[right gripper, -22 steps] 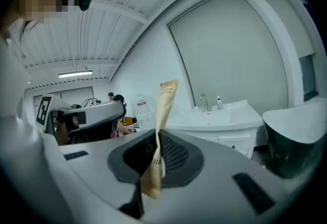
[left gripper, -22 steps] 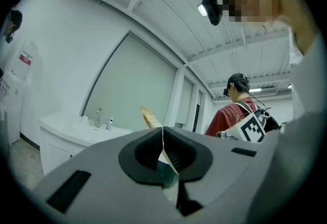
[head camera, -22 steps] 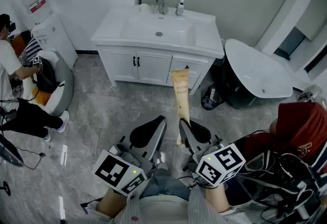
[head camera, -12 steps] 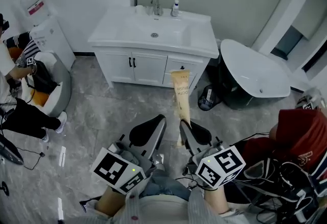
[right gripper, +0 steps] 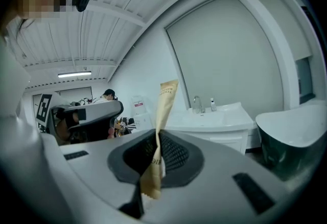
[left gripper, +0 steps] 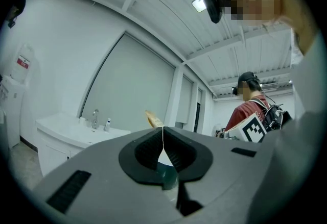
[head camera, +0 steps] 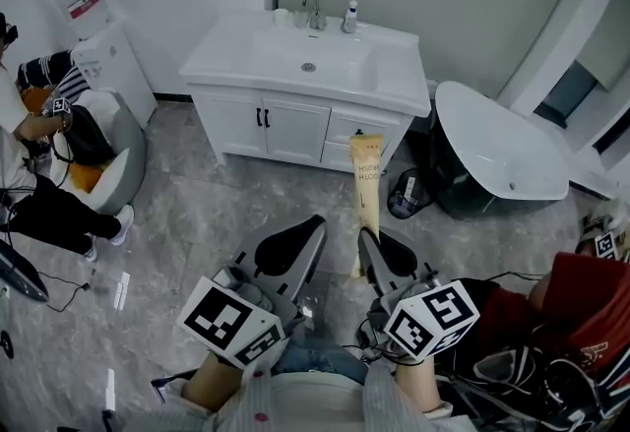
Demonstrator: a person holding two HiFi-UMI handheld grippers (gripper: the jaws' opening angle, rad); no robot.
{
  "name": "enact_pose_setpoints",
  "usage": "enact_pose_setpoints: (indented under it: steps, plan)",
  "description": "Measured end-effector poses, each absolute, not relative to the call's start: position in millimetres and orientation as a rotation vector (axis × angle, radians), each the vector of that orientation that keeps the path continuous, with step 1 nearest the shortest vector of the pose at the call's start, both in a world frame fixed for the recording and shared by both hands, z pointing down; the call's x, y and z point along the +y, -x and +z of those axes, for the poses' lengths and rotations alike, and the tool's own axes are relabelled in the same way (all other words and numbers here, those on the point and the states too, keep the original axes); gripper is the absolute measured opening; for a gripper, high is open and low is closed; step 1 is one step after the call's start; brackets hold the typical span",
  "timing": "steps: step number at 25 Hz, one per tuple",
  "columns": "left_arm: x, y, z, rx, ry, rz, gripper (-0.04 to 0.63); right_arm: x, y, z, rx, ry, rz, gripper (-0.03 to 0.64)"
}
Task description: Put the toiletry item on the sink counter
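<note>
The right gripper (head camera: 366, 241) clamps the lower end of a tan toothbrush packet (head camera: 367, 186), which stands upright over the grey floor (head camera: 197, 214) in front of the white sink counter (head camera: 399, 76). The left gripper (head camera: 313, 228) is positioned just beside it. A faucet (head camera: 313, 5) and a small bottle (head camera: 350, 17) stand at the counter's back edge.

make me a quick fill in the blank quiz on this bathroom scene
1. The toothbrush packet is clamped in the person's ___ hand-held gripper.
2. The left hand-held gripper has its jaws ___, with nothing between them.
3. On the sink counter, a small bottle stands just right of the ___.

Missing words: right; shut; faucet
</note>
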State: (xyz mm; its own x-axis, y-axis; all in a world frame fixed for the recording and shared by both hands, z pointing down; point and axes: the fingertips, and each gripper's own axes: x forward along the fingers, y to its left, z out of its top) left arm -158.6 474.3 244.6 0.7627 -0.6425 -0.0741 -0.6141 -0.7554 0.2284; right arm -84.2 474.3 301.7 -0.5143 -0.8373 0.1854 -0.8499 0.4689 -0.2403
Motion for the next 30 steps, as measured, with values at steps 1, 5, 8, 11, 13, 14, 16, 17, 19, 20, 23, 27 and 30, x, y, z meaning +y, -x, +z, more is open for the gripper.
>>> enact_pose_setpoints:
  steps: [1,5,8,11,13,14,16,17,19,20,23,27,30]
  plan:
    - [469.7,157.8,244.1,-1.002,-2.770,-0.221,0.018,470.2,81.8,302.1,-2.656,-1.530,0.472,0.029]
    - [447.1,154.3,245.9,-1.010,-2.773,-0.232,0.018,450.4,73.0,305.9,-2.646,-1.543,0.468,0.029]
    - [424.5,150.4,250.8,-0.991,-2.775,-0.233,0.018,431.0,67.2,312.1,-2.627,-1.564,0.475,0.029]
    - [394.0,144.6,253.0,-0.966,-2.780,-0.228,0.018,403.6,61.1,315.8,-2.606,-1.585,0.483,0.029]
    - [369.1,141.5,252.1,-0.953,-2.783,-0.226,0.018,381.0,57.7,315.9,-2.595,-1.598,0.490,0.029]
    - [355.8,139.7,251.5,-0.945,-2.786,-0.222,0.018,368.7,56.0,315.4,-2.591,-1.606,0.494,0.029]
    - [329.3,135.2,251.6,-0.925,-2.790,-0.208,0.018,343.6,51.9,315.2,-2.581,-1.627,0.504,0.029]
    - [316.2,133.1,252.0,-0.915,-2.791,-0.199,0.018,331.0,49.9,315.6,-2.575,-1.639,0.511,0.029]
    - [290.3,130.2,252.2,-0.901,-2.795,-0.182,0.018,306.1,46.2,316.4,-2.562,-1.664,0.525,0.029]
    - [277.9,128.8,251.9,-0.894,-2.798,-0.175,0.018,294.4,44.4,316.7,-2.555,-1.675,0.530,0.029]
    - [243.2,125.0,251.1,-0.878,-2.800,-0.159,0.018,262.4,39.3,317.5,-2.538,-1.699,0.549,0.029]
    - [205.1,123.0,253.9,-0.858,-2.797,-0.152,0.018,226.7,36.4,321.4,-2.517,-1.720,0.568,0.029]
    - [182.5,122.5,256.2,-0.836,-2.800,-0.155,0.018,206.1,34.4,321.8,-2.500,-1.743,0.563,0.029]
